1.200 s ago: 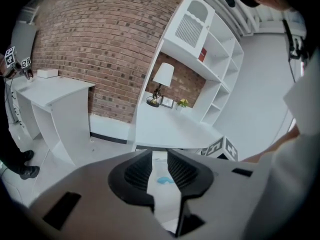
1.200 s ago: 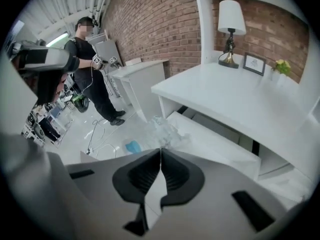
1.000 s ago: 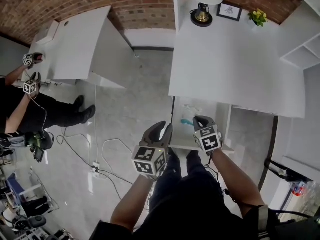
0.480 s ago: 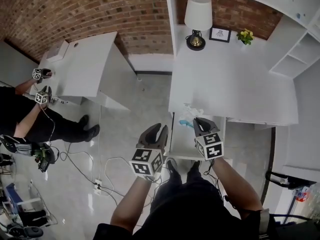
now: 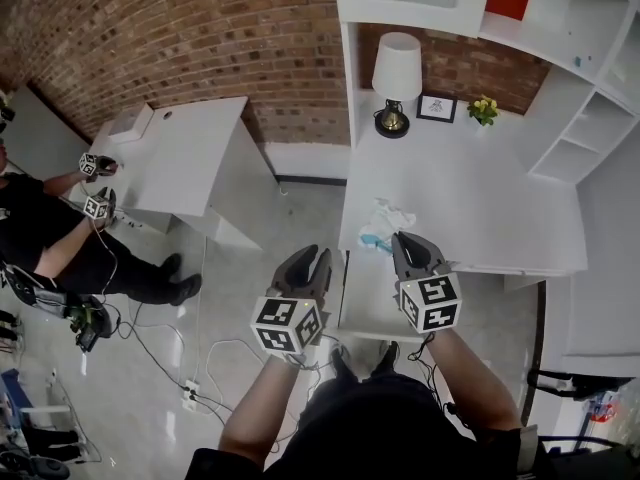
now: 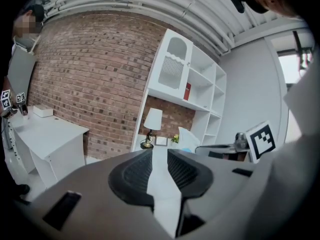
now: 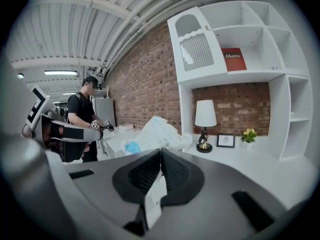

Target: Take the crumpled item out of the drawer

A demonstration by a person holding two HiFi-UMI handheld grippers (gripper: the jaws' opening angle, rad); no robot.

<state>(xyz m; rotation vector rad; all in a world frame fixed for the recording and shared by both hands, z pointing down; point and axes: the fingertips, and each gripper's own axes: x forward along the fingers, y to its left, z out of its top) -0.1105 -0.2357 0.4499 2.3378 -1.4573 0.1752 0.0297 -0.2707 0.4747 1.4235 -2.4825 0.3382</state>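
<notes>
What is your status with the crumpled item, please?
Left tool open, empty. Right tool shut on crumpled white-and-blue item, out of the open white drawer, above the white desk. Nothing in the way.

On the white worktop, a lamp, a framed picture and yellow flowers are set along the rear edge. A drawer is extended below the front edge.
</notes>
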